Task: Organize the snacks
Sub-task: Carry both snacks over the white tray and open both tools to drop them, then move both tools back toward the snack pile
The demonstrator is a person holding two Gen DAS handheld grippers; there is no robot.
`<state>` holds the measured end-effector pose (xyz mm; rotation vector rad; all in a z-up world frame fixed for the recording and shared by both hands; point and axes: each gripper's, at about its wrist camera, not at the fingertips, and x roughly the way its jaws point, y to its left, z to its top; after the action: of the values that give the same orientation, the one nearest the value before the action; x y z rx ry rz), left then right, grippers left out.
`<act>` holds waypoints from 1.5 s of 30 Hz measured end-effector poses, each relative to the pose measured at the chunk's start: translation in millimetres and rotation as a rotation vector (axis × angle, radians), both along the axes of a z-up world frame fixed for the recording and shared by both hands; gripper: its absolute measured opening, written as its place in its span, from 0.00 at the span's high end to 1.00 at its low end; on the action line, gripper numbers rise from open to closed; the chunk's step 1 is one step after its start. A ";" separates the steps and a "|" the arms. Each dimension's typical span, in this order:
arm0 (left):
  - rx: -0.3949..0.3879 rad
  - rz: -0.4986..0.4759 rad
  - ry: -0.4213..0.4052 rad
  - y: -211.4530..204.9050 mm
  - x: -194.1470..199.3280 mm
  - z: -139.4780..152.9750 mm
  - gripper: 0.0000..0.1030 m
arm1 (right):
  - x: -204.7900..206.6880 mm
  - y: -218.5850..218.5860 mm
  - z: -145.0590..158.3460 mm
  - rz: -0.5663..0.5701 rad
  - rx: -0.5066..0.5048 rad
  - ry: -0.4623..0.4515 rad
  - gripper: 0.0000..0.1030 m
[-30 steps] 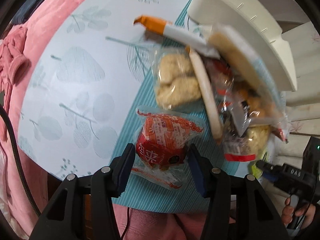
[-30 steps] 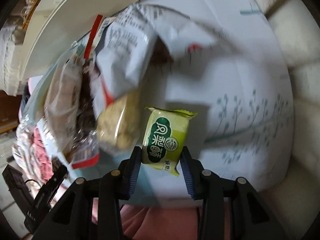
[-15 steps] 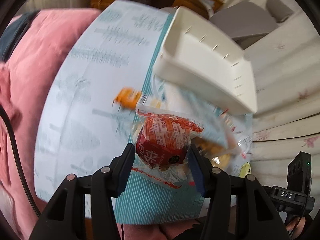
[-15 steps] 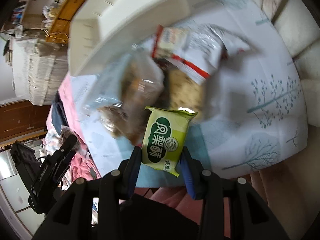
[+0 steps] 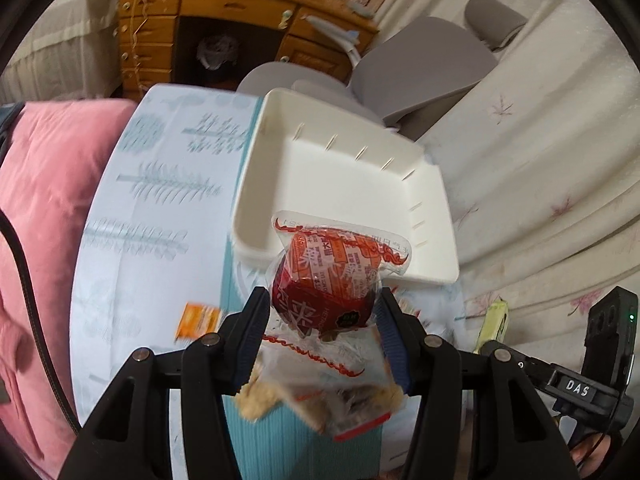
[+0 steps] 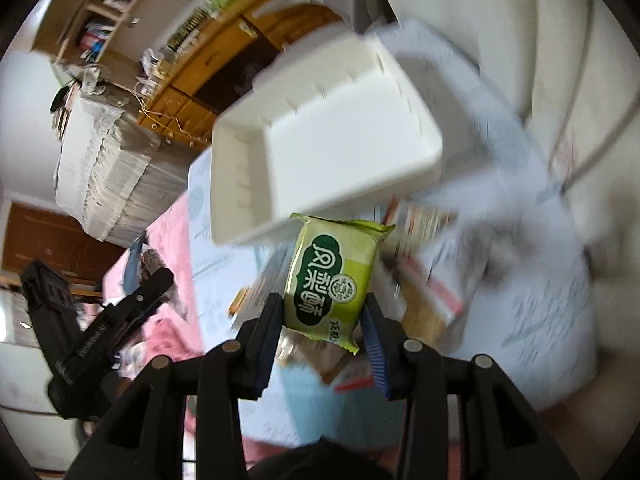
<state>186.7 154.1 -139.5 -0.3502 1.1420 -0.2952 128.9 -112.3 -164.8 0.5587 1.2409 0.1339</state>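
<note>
Two grippers, each clamped on one snack. Left gripper has its blue pads pressed on both sides of a red pack, clear wrapper with red print, held up off the table. Right gripper pinches a green pack, white characters on dark green, also in the air, upright between the fingers.

Both packs sit in front of the near edge of a white tray, empty, rectangular, with small slots along its walls. Tray rests on a pale cloth with grey-blue tree print and a teal striped band. Below the grippers lies the snack pile: clear bags of beige pieces, one with a red strip; an orange pack lies apart to the left on the cloth. Right view of the pile is blurred.

Room: pink blanket left of the cloth, cream quilted cushion on the right, grey chair and wooden desk behind, shelves with books in the right view.

Both grippers point steeply down at the table. Right gripper's body shows at the left view's lower right, with part of a hand under it; left gripper's body shows at the right view's left edge.
</note>
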 end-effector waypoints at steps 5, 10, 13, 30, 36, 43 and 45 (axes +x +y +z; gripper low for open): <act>0.004 0.002 -0.028 -17.1 23.9 7.1 0.48 | 17.0 -11.1 21.1 0.028 -0.132 -0.149 0.61; 0.017 0.012 -0.038 -37.2 48.4 5.0 0.48 | 42.8 -18.4 25.0 0.085 -0.214 -0.250 0.61; 0.039 0.025 -0.021 -48.9 61.7 -2.3 0.48 | 55.1 -23.6 20.0 0.107 -0.223 -0.272 0.61; 0.155 0.065 0.001 -78.7 78.7 -21.7 0.26 | 83.0 -41.6 4.2 0.155 -0.173 -0.361 0.39; 0.169 0.057 0.031 -70.5 60.8 -23.3 0.25 | 67.9 -42.0 8.0 0.137 -0.174 -0.344 0.39; 0.161 0.015 0.054 -59.3 24.7 -24.2 0.25 | 33.0 -37.9 15.1 0.100 -0.199 -0.337 0.39; 0.157 0.001 0.061 -55.7 13.7 -24.8 0.25 | 21.5 -35.6 16.9 0.091 -0.211 -0.334 0.39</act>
<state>200.4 98.4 -164.3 -0.2224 1.2168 -0.1929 150.4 -147.9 -147.9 0.2825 0.9409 0.1640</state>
